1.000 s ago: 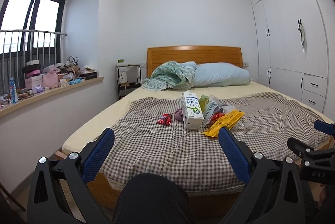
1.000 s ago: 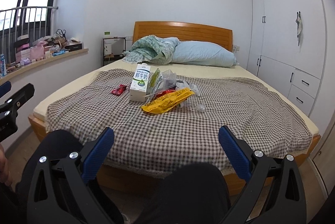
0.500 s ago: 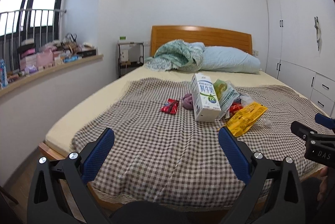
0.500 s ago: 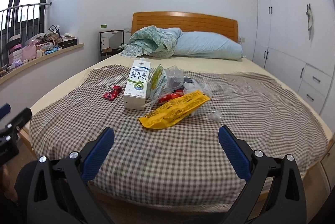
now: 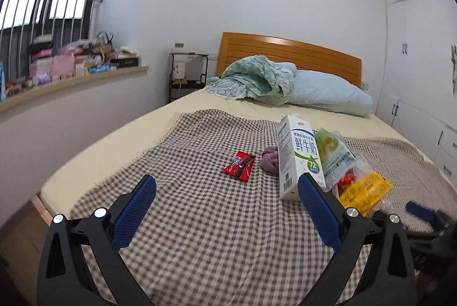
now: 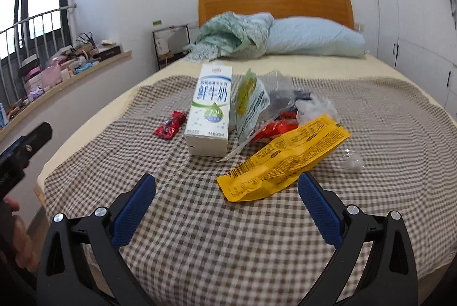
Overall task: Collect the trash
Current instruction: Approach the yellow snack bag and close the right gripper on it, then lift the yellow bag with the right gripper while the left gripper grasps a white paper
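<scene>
both claws empty, fingers spread wide, over the near end of the bed. nothing gripped yet.

left gripper (image 5: 227, 199): apart, above the checked blanket (image 5: 200, 220). red wrapper (image 5: 239, 165) lies flat just ahead of the gap, a little right of centre. milk carton (image 5: 298, 160) stands upright ahead-right, its base partly hidden behind the right finger. a purple crumpled item (image 5: 270, 160) sits against the carton's far-left side; cannot tell what it is.

right gripper (image 6: 227, 199): apart, low over the blanket. yellow packet (image 6: 285, 160) lies flat directly ahead, its near end reaching in between the fingertips' line, closer to the right finger. beyond it a red packet (image 6: 274, 129) tucked partly under the yellow one, and a green-and-white pouch (image 6: 251, 106) leaning on the carton's right side. clear crumpled plastic (image 6: 352, 161) ahead-right, apart from the rest.

judgement: the trash is heaped in one cluster mid-blanket, so each claw is lined up on the piece nearest its own side, probably red wrapper for the left and yellow packet for the right. wide opening suits flat, floppy packets that must be pinched from an edge. no bin or bag is in view, so the drop-off place is unknown.

risk: blanket cloth may get pinched along with a flat packet; the leaning pouch may fall if the carton is nudged.
</scene>
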